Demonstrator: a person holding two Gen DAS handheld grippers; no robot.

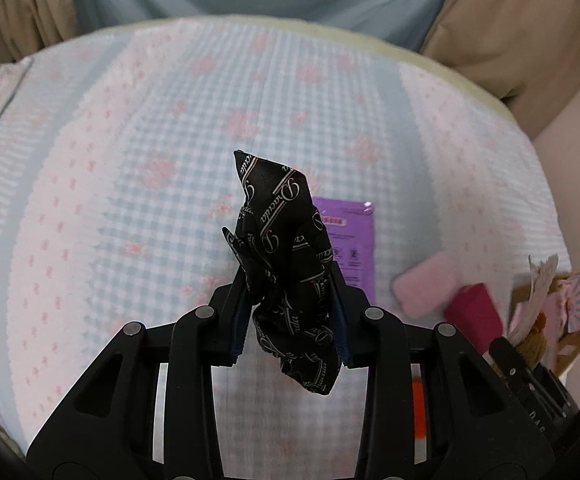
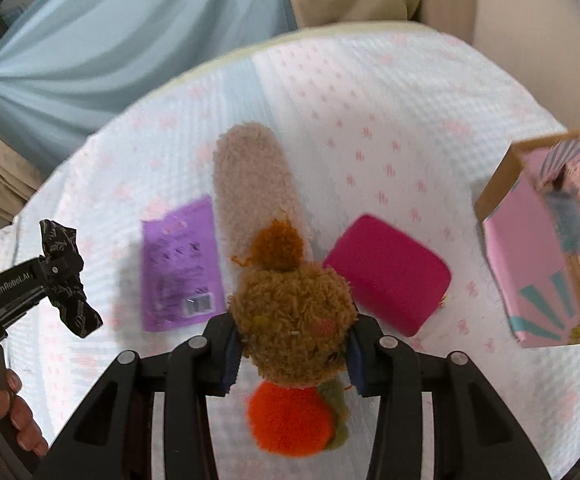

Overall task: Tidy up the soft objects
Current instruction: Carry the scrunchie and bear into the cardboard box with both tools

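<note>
A black satin scarf printed with pale script lettering [image 1: 286, 264] is bunched into a crumpled wad and pinched between the two fingers of the left gripper [image 1: 288, 280], whose jaws are closed tight on the cloth, one corner sticking up past the fingertips and another hanging below them, all of it held clear above the bed. The right gripper [image 2: 294, 344] is clamped the same way on a fuzzy brown plush toy [image 2: 296, 320] with a darker brown pom-pom on top; an orange ball [image 2: 288, 420] and a bit of green hang beneath it, below the jaws. From the right wrist view the left gripper appears at the far left edge with the scarf in its tips, and the person's hand [image 2: 18, 420] wraps its handle. Under both lies a quilted bedspread in pale blue gingham with pink flowers [image 1: 138, 140]. On it sit a flat purple plastic packet with a barcode [image 2: 180, 264], a long beige fleecy insole-shaped pad [image 2: 254, 184] just beside it, a magenta rounded rectangular pouch [image 2: 390, 272] to the right, and, well apart at the right edge, a cardboard box with pink and teal artwork [image 2: 546, 248]. Blue and tan curtains [image 2: 122, 40] hang beyond the bed.
</note>
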